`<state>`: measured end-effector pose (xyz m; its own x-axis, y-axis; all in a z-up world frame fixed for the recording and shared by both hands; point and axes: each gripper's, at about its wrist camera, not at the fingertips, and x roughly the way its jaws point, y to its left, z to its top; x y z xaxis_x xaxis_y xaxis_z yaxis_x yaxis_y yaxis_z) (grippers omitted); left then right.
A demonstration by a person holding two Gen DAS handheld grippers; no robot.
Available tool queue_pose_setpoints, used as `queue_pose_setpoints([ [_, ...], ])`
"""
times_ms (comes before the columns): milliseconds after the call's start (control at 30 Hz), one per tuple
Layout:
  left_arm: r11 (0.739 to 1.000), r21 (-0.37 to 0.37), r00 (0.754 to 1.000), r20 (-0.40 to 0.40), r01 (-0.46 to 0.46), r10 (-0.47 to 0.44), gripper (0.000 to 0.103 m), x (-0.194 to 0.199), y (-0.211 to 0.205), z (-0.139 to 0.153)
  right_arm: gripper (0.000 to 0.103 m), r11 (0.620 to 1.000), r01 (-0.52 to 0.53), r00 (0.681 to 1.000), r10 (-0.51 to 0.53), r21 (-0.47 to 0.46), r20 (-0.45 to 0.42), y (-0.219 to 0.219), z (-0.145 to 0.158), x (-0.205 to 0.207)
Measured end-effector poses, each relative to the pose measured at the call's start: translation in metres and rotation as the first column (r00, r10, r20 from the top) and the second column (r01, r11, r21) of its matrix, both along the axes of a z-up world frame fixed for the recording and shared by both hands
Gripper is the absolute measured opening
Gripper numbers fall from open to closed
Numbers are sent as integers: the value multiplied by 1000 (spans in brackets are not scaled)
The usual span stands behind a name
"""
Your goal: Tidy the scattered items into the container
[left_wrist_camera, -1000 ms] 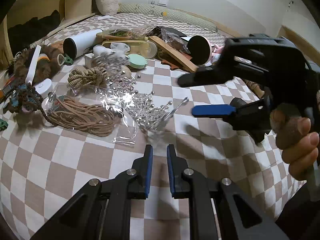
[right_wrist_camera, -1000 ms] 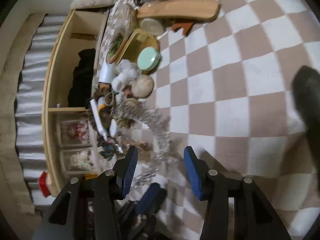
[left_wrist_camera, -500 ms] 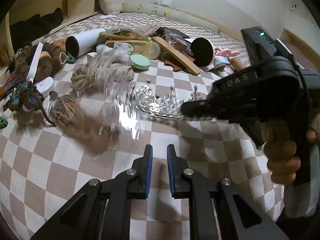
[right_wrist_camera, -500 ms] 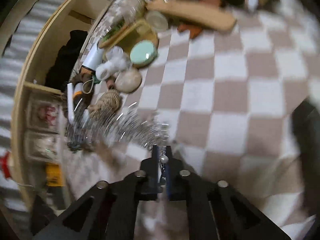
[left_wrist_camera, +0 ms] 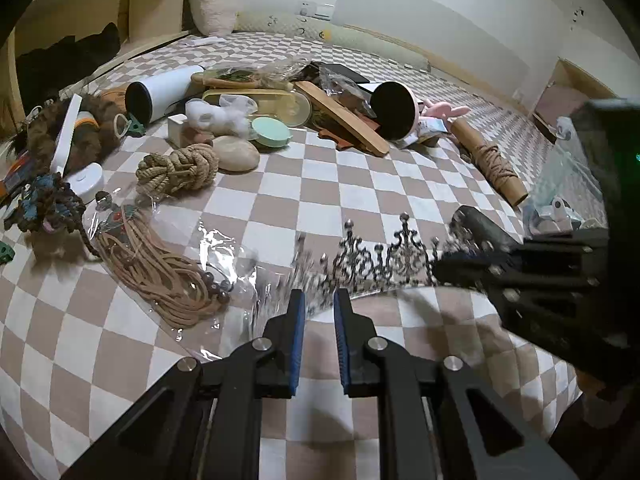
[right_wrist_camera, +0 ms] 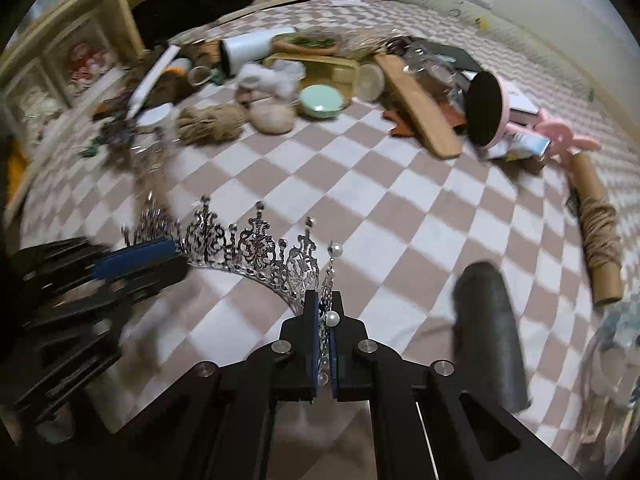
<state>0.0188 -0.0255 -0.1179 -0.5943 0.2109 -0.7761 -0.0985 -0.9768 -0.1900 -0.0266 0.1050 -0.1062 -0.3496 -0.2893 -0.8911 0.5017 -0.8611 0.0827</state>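
Observation:
A silver tiara point(right_wrist_camera: 248, 248) with pearl tips hangs just above the checked bedspread, and my right gripper point(right_wrist_camera: 325, 304) is shut on its right end. In the left wrist view the tiara point(left_wrist_camera: 384, 256) is blurred, stretching from the right gripper point(left_wrist_camera: 448, 264) toward my left gripper point(left_wrist_camera: 318, 300). The left gripper's jaws stand a narrow gap apart with nothing between them; its blue pad point(right_wrist_camera: 140, 258) lies beside the tiara's other end. A clear container point(left_wrist_camera: 568, 188) with small items sits at the right edge.
Clutter fills the far side: a knotted rope point(left_wrist_camera: 176, 168), tan cords in a clear bag point(left_wrist_camera: 160, 272), a white tube point(left_wrist_camera: 160, 88), a wooden board point(left_wrist_camera: 344, 116), a round black-faced pink mirror point(left_wrist_camera: 394, 110) and a twine-wrapped cardboard roll point(left_wrist_camera: 496, 164). A wooden shelf point(left_wrist_camera: 80, 20) stands far left.
My right gripper closed on the tiara, rolled, and lifted it off the plastic sheet toward the right. The left gripper stayed where it was.

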Motion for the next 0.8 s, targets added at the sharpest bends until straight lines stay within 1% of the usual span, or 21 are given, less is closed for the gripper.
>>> queue_pose_setpoints([
  [33,1000,-3,1000,1,2,-2,14,0,1,0,5,1000,-9,1000,9,-13,17,0,1,3],
  [100,1000,-7,1000,4,3,-3,14,0,1,-1,11,999,-23,998,26,-48,56,0,3,9],
  [133,1000,-7,1000,7,3,-3,15,0,1,-2,12,998,-26,997,30,-64,68,1,4,12],
  [233,1000,-7,1000,9,3,-3,15,0,0,-3,17,994,-23,996,32,-107,87,7,8,21],
  [267,1000,-8,1000,11,3,-3,15,0,0,-3,21,992,-22,995,33,-121,93,9,10,25],
  [333,1000,-8,1000,16,1,-1,15,0,-1,-4,41,989,-19,995,33,-149,91,14,14,32],
  [367,1000,-7,1000,16,2,-2,15,0,0,-4,58,987,-17,996,32,-163,88,16,17,36],
  [400,1000,-8,1000,16,2,-2,15,0,0,-4,61,984,-24,996,40,-177,86,18,19,40],
  [500,1000,-16,1000,18,4,-3,15,0,1,-4,61,971,-59,994,78,-231,74,21,30,49],
  [533,1000,-18,1000,20,3,-2,15,0,1,-5,61,967,-53,996,69,-250,57,24,35,49],
  [633,1000,-23,1000,28,-2,3,15,0,0,-6,61,952,46,999,-37,-302,35,40,46,33],
  [667,1000,-24,1000,30,-4,5,15,0,0,-7,61,940,97,995,-83,-326,55,48,46,24],
  [733,1000,-24,999,35,-9,10,15,-1,-1,-8,61,902,217,974,-175,-372,143,64,40,-1],
  [800,1000,-24,999,40,-14,15,15,-1,-2,-9,59,882,279,954,-210,-380,215,67,27,-18],
])
